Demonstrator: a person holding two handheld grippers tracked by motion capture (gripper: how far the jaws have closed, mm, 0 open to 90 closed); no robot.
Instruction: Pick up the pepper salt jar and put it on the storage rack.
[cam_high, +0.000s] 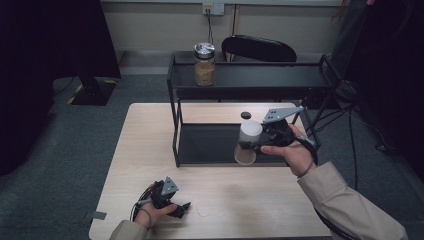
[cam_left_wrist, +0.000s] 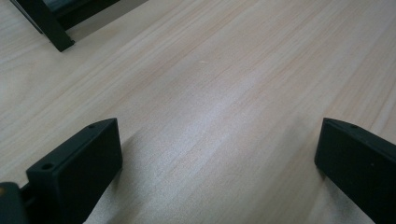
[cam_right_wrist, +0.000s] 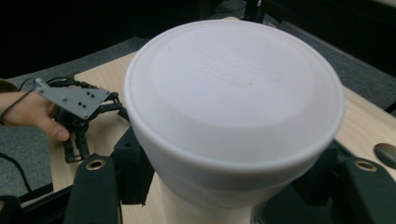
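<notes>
Your right gripper (cam_high: 256, 142) is clamped on a white-lidded jar (cam_high: 247, 142), jaws pressed to its sides, holding it tilted in the air in front of the black two-tier shelf (cam_high: 176, 125) and above the wooden table (cam_high: 150, 150). In the right gripper view the jar's white lid (cam_right_wrist: 233, 88) faces the camera. Your left gripper (cam_high: 175, 202) rests low at the table's near edge, jaws spread wide with nothing between them. A second jar with a silver lid (cam_high: 204, 64) stands on the shelf's top tier.
</notes>
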